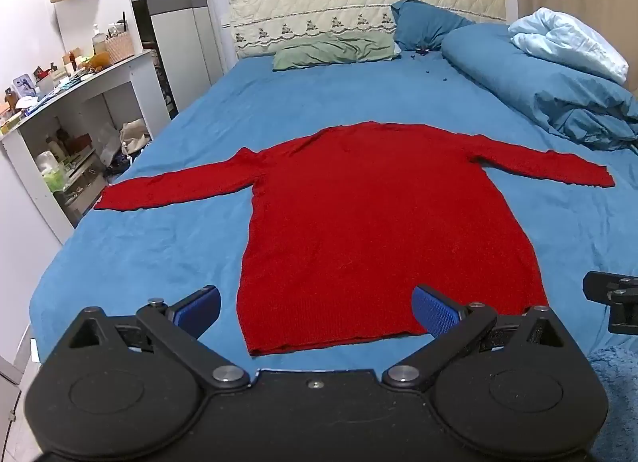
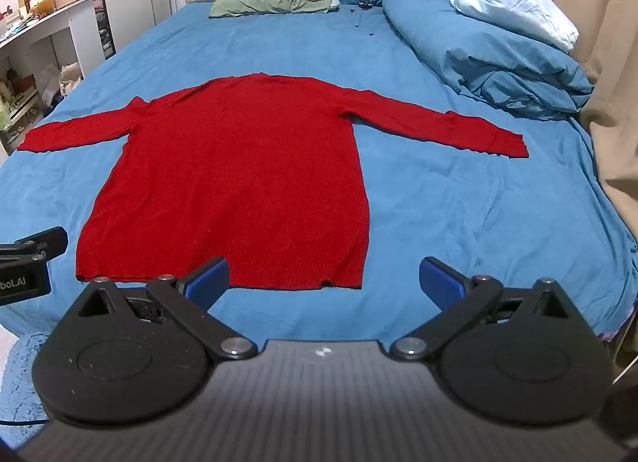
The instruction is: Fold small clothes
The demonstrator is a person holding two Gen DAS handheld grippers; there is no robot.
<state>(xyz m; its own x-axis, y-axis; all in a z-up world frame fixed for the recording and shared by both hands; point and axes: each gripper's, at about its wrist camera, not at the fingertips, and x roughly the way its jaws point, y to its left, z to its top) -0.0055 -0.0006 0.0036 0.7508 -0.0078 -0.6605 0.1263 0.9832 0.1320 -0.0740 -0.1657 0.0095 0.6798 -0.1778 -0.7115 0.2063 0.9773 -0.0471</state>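
A red long-sleeved sweater [image 1: 359, 222] lies flat on the blue bed sheet [image 1: 159, 246], hem toward me, both sleeves spread out sideways. It also shows in the right wrist view [image 2: 239, 182]. My left gripper [image 1: 319, 308] is open and empty, hovering above the hem's left half. My right gripper [image 2: 323, 276] is open and empty, hovering near the hem's right corner. The left sleeve [image 1: 175, 186] reaches the bed's left edge. The right sleeve [image 2: 438, 127] points toward the duvet.
A rolled blue duvet [image 2: 498, 47] with a pale blue cloth [image 2: 514, 7] lies along the bed's right side. A green pillow [image 1: 335, 49] and a blue pillow [image 1: 422, 25] sit at the headboard. A cluttered white shelf [image 1: 75, 103] stands left of the bed. A beige curtain [image 2: 614, 123] hangs right.
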